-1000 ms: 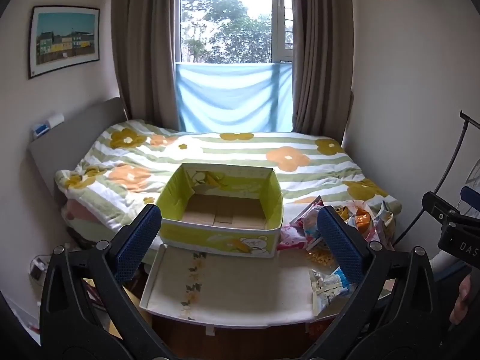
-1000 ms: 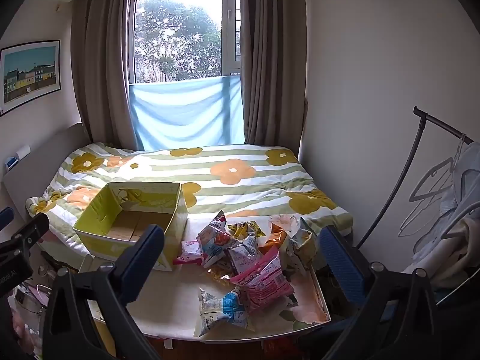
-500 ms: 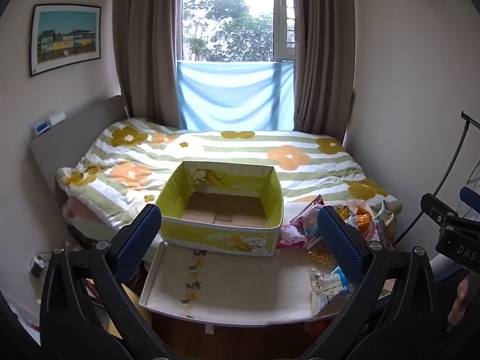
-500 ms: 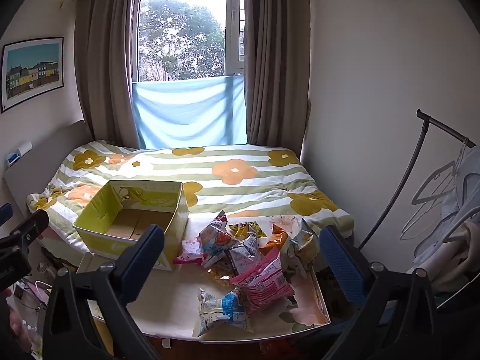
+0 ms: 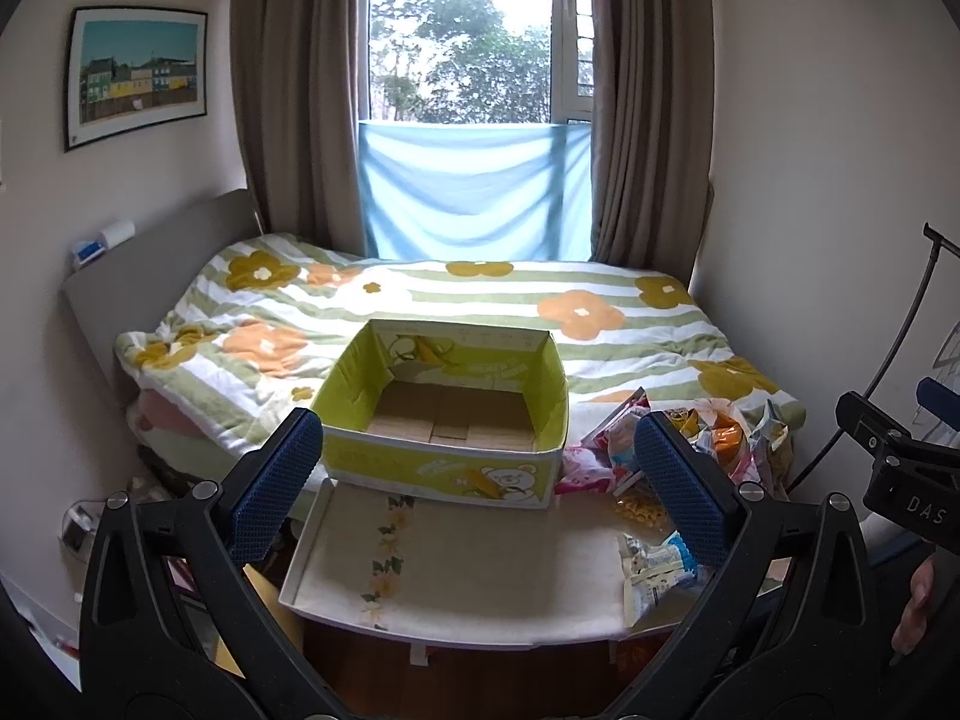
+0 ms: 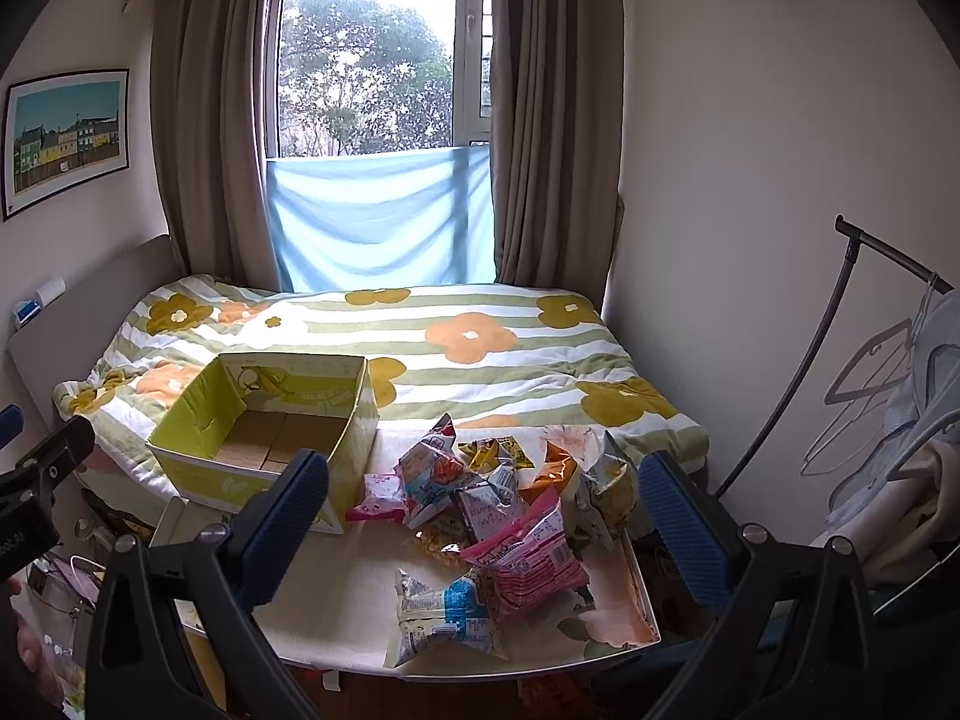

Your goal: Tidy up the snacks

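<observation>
A yellow-green cardboard box point(image 5: 444, 414) with a bear print stands open and empty at the far left of a small floral table point(image 5: 480, 546); it also shows in the right wrist view point(image 6: 264, 432). A pile of snack bags point(image 6: 498, 486) lies on the table's right half, with a blue-white bag point(image 6: 447, 609) and a pink bag point(image 6: 528, 552) nearest me. The pile shows in the left wrist view point(image 5: 684, 450). My left gripper point(image 5: 477, 486) is open and empty, held back from the table. My right gripper point(image 6: 483, 516) is open and empty, above the table's near edge.
A bed with a flowered striped quilt point(image 5: 480, 312) lies behind the table. A clothes rack point(image 6: 852, 348) with hangers stands at the right wall. Clutter sits on the floor at the left point(image 5: 78, 528). The window and curtains are at the far end.
Both grippers have drifted slightly, so the scene sits a little lower in the views. Nothing on the table has moved.
</observation>
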A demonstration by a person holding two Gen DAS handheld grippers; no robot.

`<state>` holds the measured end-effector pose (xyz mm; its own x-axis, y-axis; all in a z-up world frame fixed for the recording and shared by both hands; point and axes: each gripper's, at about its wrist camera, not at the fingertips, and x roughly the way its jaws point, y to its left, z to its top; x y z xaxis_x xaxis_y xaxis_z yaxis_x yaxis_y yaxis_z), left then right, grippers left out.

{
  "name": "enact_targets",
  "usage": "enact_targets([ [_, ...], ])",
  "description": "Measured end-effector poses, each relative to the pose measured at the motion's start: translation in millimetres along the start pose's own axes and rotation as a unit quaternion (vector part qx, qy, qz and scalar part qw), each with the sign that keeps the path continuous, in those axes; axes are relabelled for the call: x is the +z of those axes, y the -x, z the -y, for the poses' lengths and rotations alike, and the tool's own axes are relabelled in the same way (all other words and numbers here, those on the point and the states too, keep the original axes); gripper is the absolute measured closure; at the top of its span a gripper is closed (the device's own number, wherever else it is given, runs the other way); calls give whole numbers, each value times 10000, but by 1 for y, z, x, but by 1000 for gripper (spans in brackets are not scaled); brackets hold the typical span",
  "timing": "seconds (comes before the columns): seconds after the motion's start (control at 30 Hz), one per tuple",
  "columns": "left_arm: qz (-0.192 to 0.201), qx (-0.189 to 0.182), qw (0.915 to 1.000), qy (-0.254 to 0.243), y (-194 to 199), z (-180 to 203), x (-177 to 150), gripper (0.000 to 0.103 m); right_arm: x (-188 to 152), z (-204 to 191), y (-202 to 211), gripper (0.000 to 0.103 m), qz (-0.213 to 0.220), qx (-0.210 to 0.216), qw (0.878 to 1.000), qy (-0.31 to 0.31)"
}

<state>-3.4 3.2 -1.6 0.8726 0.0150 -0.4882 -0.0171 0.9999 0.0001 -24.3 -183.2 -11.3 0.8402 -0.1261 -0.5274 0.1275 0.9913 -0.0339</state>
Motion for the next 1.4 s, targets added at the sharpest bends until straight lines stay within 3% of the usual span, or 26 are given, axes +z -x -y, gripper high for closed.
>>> enact_targets([
  [1.4,-3,-14,10000,-74,3,6,2,0,-2,-1,0,0,-51,-9,10000,-22],
])
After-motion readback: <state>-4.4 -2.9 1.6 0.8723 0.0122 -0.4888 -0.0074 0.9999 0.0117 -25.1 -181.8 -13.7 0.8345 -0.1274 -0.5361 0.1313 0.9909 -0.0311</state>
